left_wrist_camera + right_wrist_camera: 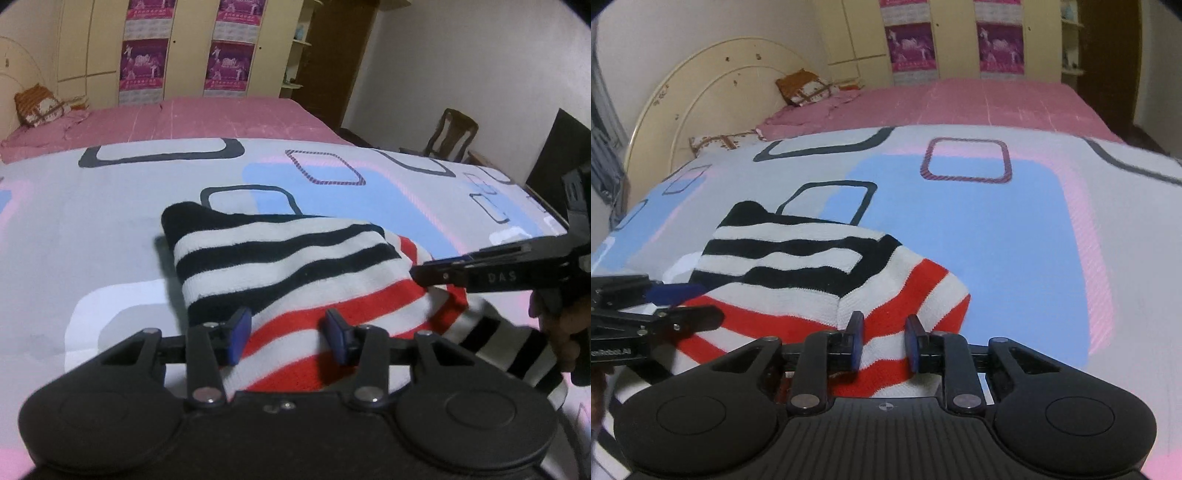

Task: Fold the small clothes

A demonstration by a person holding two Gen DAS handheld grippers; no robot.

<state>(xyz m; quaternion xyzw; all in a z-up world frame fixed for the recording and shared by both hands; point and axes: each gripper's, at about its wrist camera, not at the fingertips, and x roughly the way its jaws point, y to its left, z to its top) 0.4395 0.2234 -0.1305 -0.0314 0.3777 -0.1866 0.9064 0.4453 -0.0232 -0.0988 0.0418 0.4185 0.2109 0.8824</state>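
Note:
A small knit sweater (295,266) with black, white and red stripes lies partly folded on the patterned bed sheet (110,221); it also shows in the right wrist view (820,280). My left gripper (288,336) is open, its blue pads over the near red-striped edge. My right gripper (882,341) is open, its pads either side of a raised red-and-white fold. In the left wrist view the right gripper (436,275) reaches in from the right onto the sweater's right side. In the right wrist view the left gripper (683,302) enters from the left.
The sheet (997,240) has blue, pink and grey rectangles. Beyond lies a pink bed cover (207,118) with a pillow (40,105), a curved headboard (701,96) and wardrobes (184,48). A wooden chair (450,134) and dark panel (554,155) stand right.

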